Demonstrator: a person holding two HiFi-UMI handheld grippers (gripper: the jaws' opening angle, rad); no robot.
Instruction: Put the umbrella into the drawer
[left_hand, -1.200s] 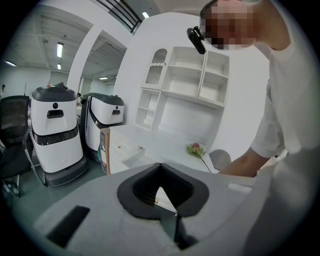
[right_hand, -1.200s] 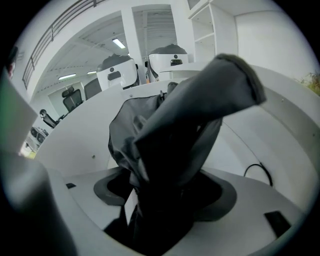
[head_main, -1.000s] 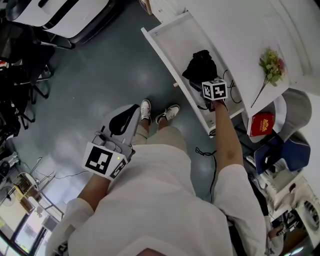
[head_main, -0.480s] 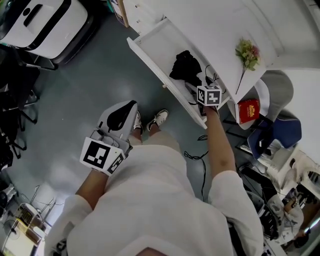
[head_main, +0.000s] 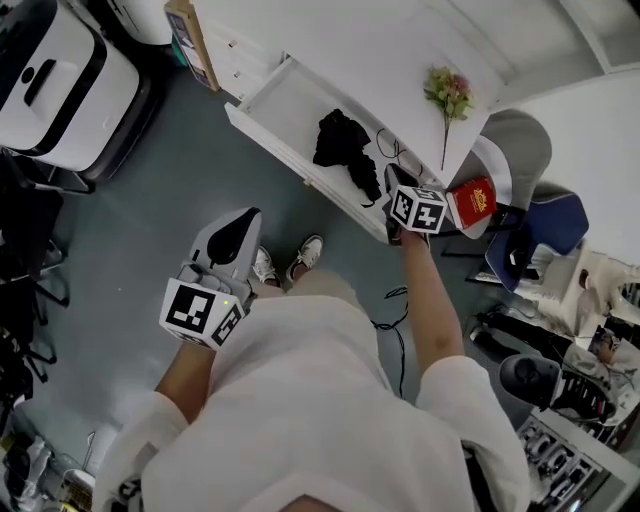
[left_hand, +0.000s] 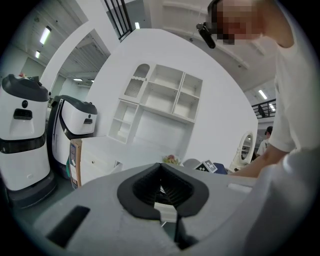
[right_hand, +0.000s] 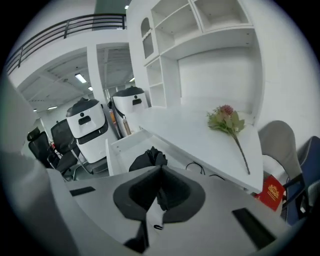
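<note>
A folded black umbrella (head_main: 340, 150) lies inside the open white drawer (head_main: 270, 100), and nothing holds it. My right gripper (head_main: 392, 195) hangs above the drawer's near right end, clear of the umbrella. In the right gripper view its jaws (right_hand: 160, 167) are closing, tips meeting with nothing between them. The umbrella (right_hand: 148, 159) and the drawer (right_hand: 120, 145) show just beyond them. My left gripper (head_main: 248, 217) hovers over the floor, well to the left of the drawer. In the left gripper view it (left_hand: 161, 165) is shut and empty.
A flower sprig (head_main: 445, 95) lies on the white desk top, with thin cables (head_main: 395, 150) at the drawer's right end. A red booklet (head_main: 472, 200), a grey chair (head_main: 515, 150) and a blue chair (head_main: 550, 225) stand to the right. White robots (head_main: 60, 70) stand far left.
My right gripper has lifted up and away from the umbrella, which stays in the drawer. The left gripper has barely moved. The head view has swung towards the desk.
</note>
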